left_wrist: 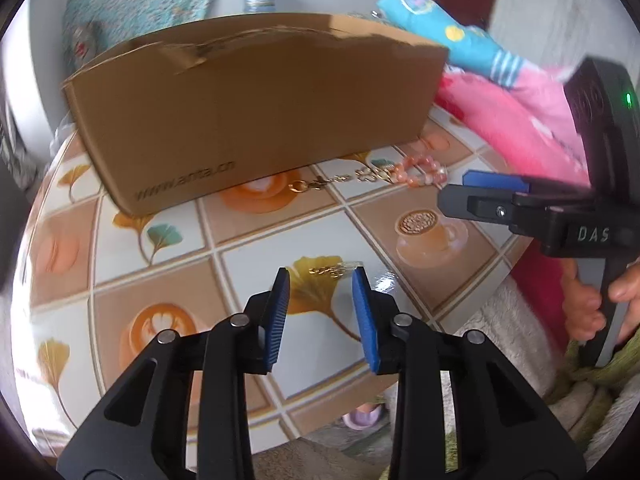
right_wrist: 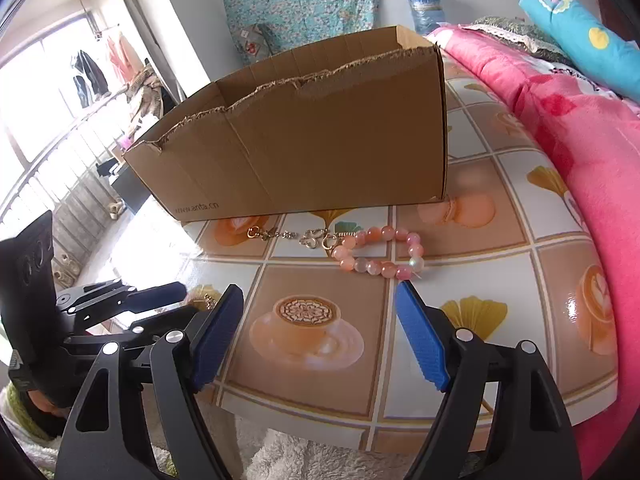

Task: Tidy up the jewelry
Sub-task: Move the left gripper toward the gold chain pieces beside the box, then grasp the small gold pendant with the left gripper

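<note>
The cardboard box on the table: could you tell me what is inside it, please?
Only bare inner walls of the cardboard box show above its torn rim; its front wall hides the floor and any contents.

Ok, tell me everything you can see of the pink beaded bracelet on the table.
The pink beaded bracelet is a closed loop of round, glossy beads in peach and pink shades, one paler and shinier. It lies flat on the tiled-pattern tablecloth, just in front of the brown cardboard box, apart from it. Its left end meets or overlaps the gold chain; which, I cannot tell. Neither gripper touches it; the right gripper is nearest, with the bracelet beyond its fingertips.
</note>
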